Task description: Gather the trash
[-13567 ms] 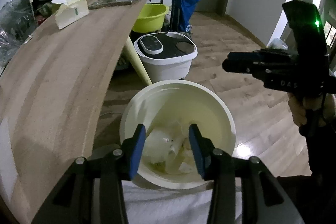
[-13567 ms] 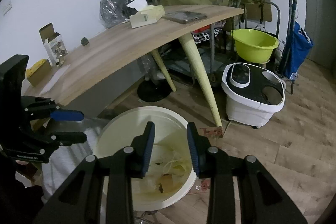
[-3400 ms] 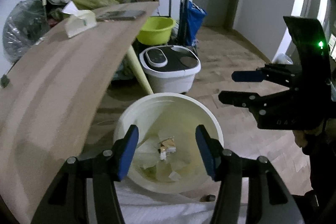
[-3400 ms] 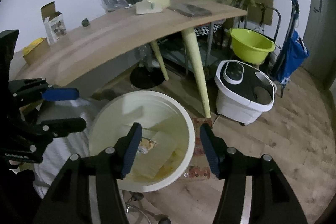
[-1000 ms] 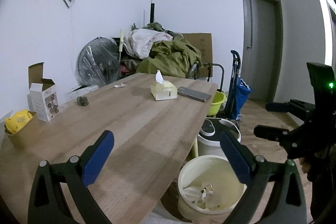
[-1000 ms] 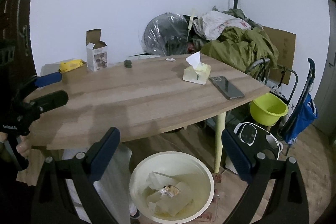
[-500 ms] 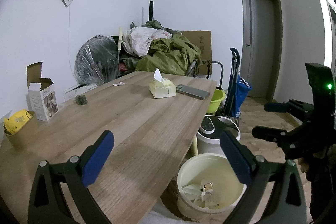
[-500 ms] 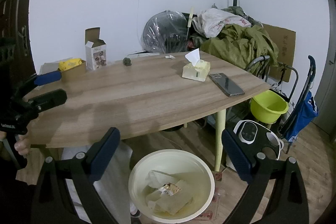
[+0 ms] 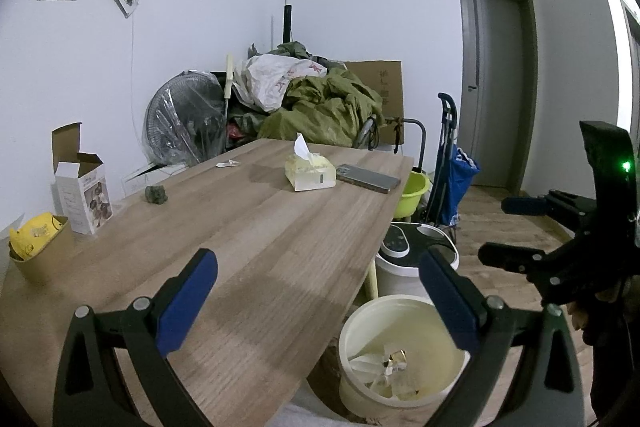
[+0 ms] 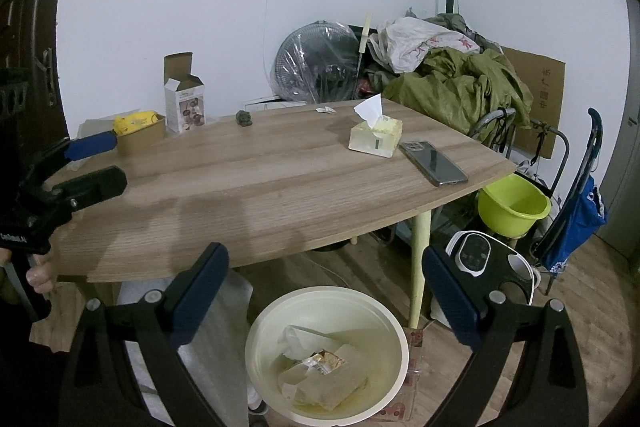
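Right, both tools hover wide apart and gripping nothing: the left gripper (image 9: 318, 285) spreads its blue pads over the near edge of the wooden table (image 9: 248, 227), and the right gripper (image 10: 325, 281) splays above the cream trash bin (image 10: 394, 321) on the floor beside the table leg. Trash sits down inside that bin: crumpled white paper and a small foil wrapper (image 10: 325, 361) on top, its print too small to read. From the left wrist view the same bin (image 9: 356, 331) shows just past the table corner, partly hidden behind the right-hand finger. For writing, pickings are slim: white lettering on the left tool's body at the right view's left edge is cut off, only a fragment showing. The brown cardboard sheet (image 10: 548, 99) against the wall carries faint characters, not legible. On the table, a small open carton (image 10: 184, 103) has a printed picture and text too fine to make out; beside it a brown cup (image 10: 142, 139) holds something yellow. A tissue box (image 10: 376, 137) stands near a phone (image 10: 434, 158) lying flat. A tiny white scrap (image 10: 326, 110) and a dark lump (image 10: 244, 117) lie toward the far edge; what the lump is, I cannot tell.
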The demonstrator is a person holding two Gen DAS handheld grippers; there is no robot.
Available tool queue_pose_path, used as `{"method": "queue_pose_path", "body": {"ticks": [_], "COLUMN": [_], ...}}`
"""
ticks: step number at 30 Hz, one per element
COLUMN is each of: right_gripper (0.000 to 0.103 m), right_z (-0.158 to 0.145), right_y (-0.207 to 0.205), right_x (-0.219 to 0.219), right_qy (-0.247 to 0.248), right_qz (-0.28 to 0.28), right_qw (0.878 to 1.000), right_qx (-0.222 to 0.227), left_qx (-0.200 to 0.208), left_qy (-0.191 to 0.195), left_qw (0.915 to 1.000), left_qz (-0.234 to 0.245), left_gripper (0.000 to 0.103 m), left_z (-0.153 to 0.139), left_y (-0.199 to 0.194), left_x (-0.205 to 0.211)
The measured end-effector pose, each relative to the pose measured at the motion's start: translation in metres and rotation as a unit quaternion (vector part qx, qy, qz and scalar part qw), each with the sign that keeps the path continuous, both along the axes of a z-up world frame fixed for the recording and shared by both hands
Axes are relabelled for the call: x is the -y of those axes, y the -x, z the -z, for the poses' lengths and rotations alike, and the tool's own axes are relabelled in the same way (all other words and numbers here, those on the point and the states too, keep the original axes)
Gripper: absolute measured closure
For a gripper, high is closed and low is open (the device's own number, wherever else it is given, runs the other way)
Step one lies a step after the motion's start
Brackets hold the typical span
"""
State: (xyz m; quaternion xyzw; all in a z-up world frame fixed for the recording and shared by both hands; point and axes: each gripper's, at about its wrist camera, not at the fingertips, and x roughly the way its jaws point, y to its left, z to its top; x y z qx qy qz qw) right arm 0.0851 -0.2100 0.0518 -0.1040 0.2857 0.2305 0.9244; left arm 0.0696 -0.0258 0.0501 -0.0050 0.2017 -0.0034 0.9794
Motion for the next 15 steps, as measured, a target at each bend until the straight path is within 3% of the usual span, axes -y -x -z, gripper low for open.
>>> {"method": "queue_pose_path", "body": {"ticks": [15], "right_gripper": [0.006], "right_z": [0.0000], "right_y": [0.0002], "right_x": [-0.0006], "right_qy": [0.000], "right_qz": [0.000], "right_qw": [1.000], "right_qx": [0.000], "left_qx": [0.004], "left_qy": [0.001], "left_qw": [1.0000], "left_qz": [-0.002], "left_gripper": [0.002], "left_z": [-0.0029], "left_y": [0.0009], "left_x": [-0.0013]}}
